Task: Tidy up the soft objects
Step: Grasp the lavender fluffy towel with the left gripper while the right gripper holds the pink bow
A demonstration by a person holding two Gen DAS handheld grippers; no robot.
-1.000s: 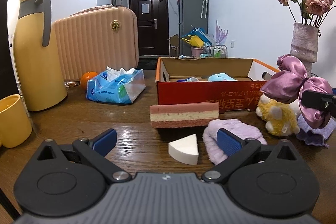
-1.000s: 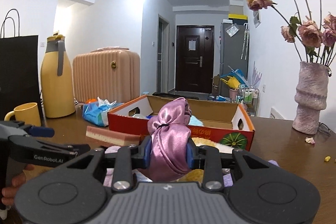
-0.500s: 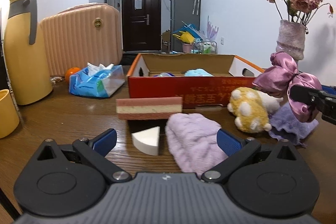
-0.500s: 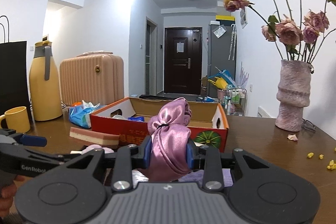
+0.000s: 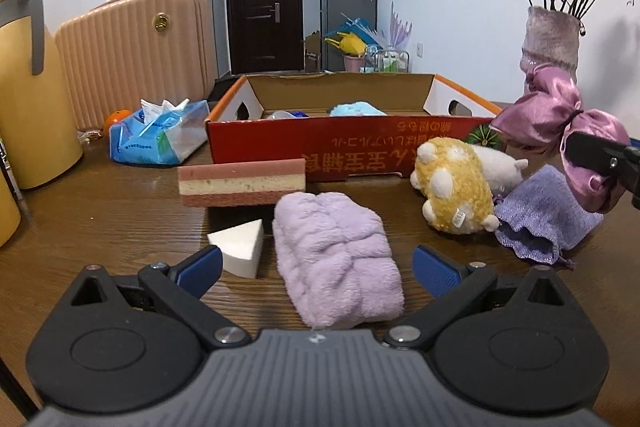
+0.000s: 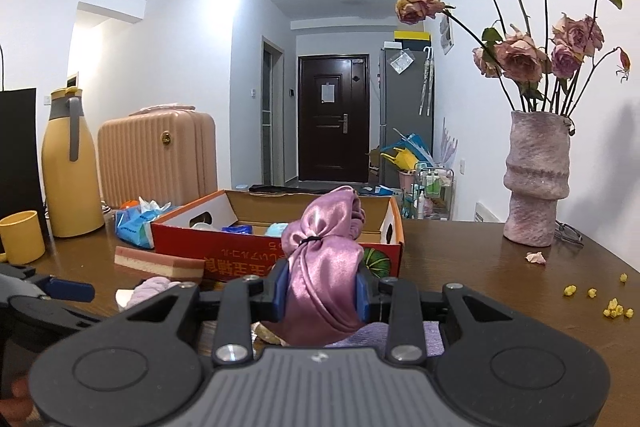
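Left gripper (image 5: 316, 265) swung right since a second ago: lilac towel (image 5: 340, 259) now between wide-open jaws, untouched; white wedge sponge (image 5: 240, 247) at left pad, was centred. Right gripper (image 6: 320, 293) clamped on satin bow (image 6: 320, 263), unchanged, held above table short of red box (image 6: 224, 259). Left view alone shows yellow plush (image 5: 454, 195), purple pouch (image 5: 548, 219). Right view alone shows petal crumbs (image 6: 612, 309) on bare table (image 6: 480, 267) at right.

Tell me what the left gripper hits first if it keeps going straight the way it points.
Most likely the folded lilac towel: it lies between the open fingers of the left gripper, straight ahead. The white sponge wedge sits just left of that line.
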